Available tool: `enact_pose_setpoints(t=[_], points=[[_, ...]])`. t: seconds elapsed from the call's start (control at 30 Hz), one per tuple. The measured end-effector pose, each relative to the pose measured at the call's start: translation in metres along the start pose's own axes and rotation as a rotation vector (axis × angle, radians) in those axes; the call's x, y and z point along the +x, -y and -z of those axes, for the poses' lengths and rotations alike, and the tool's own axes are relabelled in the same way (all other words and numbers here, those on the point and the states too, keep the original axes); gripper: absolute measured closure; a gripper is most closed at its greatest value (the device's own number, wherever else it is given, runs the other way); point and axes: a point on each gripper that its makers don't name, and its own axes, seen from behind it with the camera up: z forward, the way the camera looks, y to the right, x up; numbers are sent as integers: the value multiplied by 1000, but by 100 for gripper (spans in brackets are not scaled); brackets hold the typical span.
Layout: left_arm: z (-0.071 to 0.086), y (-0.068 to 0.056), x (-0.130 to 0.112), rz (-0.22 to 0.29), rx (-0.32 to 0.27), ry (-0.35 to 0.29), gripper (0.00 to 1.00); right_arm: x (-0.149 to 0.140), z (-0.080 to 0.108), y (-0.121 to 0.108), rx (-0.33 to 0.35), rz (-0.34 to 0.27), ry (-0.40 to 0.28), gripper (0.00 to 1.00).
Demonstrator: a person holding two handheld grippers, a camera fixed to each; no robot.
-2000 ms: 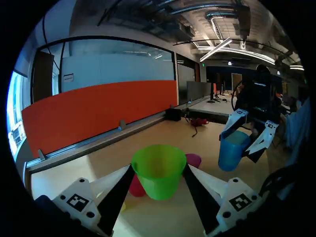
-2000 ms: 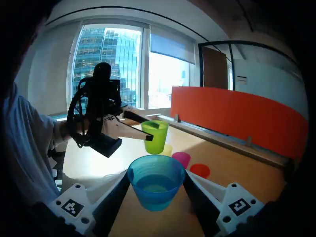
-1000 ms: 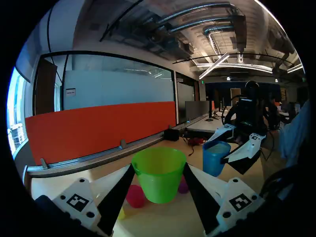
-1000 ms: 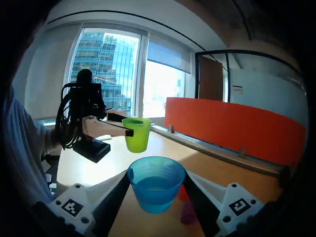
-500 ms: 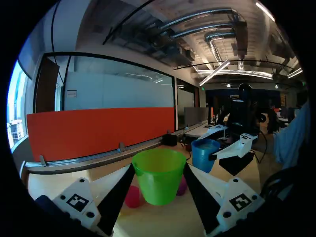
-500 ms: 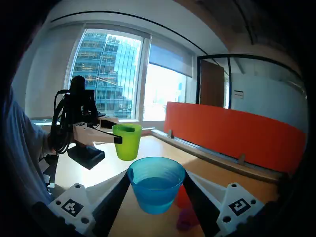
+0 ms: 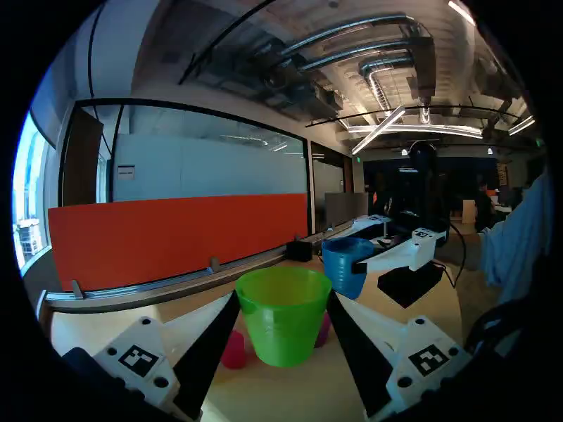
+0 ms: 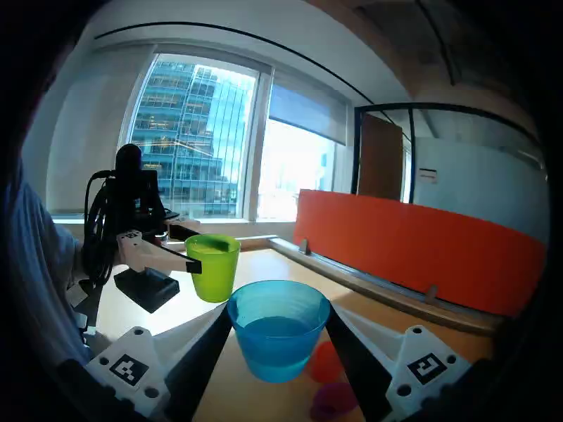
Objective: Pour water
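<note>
Water [image 8: 279, 329] lies level, partway up a translucent blue cup [image 8: 278, 366] that I hold pinched between the closed-in jaws of the right gripper [image 8: 279, 309], clear of the bench [image 8: 281, 271]. The left gripper [image 7: 283, 299] clamps a green cup [image 7: 283, 330] the same way, with both fingers pressed on its sides just under the rim, and it too is off the wood.

In the left gripper view the blue cup shows just past the green one's rim, on its right side, near but apart. In the right gripper view the green cup hangs ahead and to the left, with a pale sleeve [image 8: 39, 281] at the edge behind it.

Both cups are close to upright, and I judge that deliberate: the one with water is held level so nothing spills, and the other is mouth-up to receive. Gripping high on the tapered walls should stop each cup sliding down through the jaws.

By my reading no pour has begun. The next move calls for bringing the blue lip over the green mouth, then tilting slowly. I cannot tell whether the green cup holds anything.

Small pink and red cups [image 7: 234, 349] stand on the bench below, in front of an orange partition [image 7: 176, 232].
</note>
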Motion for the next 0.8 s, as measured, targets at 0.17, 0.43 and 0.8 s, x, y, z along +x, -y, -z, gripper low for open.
enact_pose_setpoints(t=[0.17, 0.43, 0.8], points=[[1, -4, -3, 1, -4, -1, 12, 7, -1, 0, 5, 21, -4, 8], [3, -10, -11, 1, -12, 17, 12, 18, -5, 0, 14, 69, -9, 8], [6, -17, -24, -4, -33, 56, 12, 30, -10, -1, 14, 136, -9, 8]])
